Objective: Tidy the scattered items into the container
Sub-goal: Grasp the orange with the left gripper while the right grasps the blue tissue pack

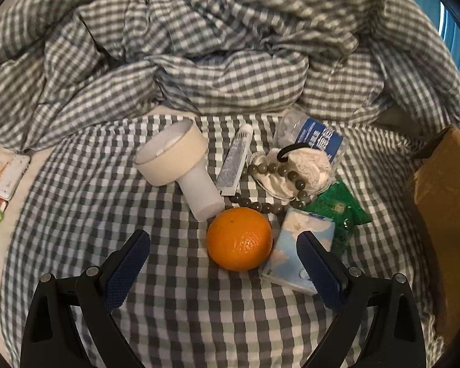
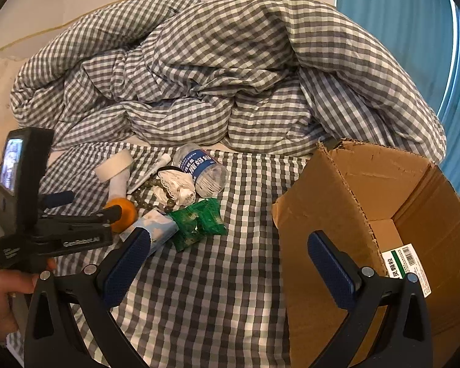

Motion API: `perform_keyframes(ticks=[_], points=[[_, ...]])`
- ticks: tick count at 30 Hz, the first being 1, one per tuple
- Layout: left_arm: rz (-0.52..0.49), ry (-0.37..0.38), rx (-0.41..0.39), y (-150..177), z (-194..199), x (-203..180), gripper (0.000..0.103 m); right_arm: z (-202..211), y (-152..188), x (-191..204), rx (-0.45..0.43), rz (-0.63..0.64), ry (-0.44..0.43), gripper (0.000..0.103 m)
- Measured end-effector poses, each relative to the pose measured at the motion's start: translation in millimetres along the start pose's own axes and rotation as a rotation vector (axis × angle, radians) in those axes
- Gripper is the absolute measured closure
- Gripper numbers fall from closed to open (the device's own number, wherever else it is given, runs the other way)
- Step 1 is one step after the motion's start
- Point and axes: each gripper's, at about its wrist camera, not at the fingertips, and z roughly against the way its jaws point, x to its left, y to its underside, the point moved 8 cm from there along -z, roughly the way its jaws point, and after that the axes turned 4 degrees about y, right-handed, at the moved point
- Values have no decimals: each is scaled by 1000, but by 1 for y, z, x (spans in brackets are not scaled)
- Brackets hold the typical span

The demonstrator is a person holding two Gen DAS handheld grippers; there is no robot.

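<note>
An orange (image 1: 239, 238) lies on the checked bed sheet, between and just ahead of my open left gripper (image 1: 222, 240). A pale blue tissue pack (image 1: 300, 245) touches the left gripper's right finger. Behind them lie a white handheld fan (image 1: 181, 165), a tube (image 1: 234, 161), a bead bracelet (image 1: 279, 181), a white cloth with a hair tie (image 1: 303, 165), a green packet (image 1: 340, 211) and a water bottle (image 1: 309, 135). My right gripper (image 2: 227, 242) is open and empty, beside an open cardboard box (image 2: 383, 202). The left gripper (image 2: 86, 211) also shows in the right wrist view, by the orange (image 2: 125, 214).
A crumpled checked duvet (image 1: 217, 46) is heaped behind the items. A white remote and green packets (image 1: 3, 184) lie at the bed's left edge. A blue curtain (image 2: 408, 36) hangs at the right. The box (image 1: 444, 202) stands right of the pile.
</note>
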Motion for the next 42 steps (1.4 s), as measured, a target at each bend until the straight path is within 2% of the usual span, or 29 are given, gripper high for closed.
perform_keyframes(ticks=[6,11,12,13,14,15,16,17,20,26,37,42], points=[[28,-14,15,0,-19,3,4,-6,4,4,1,26,-7,0],[43,-22,15,-1,-26,4,5,-9,5,9,9,9,-49,0],[39,-32,14,-1,-27,3,8,-11,5,10,13,4,-56,0],[36,-37,17,-1,-28,3,17,-12,6,11,18,2,-63,0],[36,-24,27,0,-30,1,26,-14,6,12,23,2,-68,0],[42,2,34,1,-33,0,30,-17,8,14,33,0,-76,0],[50,29,42,1,-34,-3,41,-19,9,16,43,-2,-84,0],[48,42,47,2,-36,-5,45,-20,9,17,48,-5,-91,0],[26,28,42,1,-36,-8,45,-24,12,22,60,-20,-114,0],[72,26,35,0,-26,7,45,-33,13,34,72,-3,-127,0],[156,-113,-28,2,19,88,45,-62,21,86,139,1,-186,0],[184,-154,-47,9,40,123,45,-83,23,112,168,-24,-177,0]])
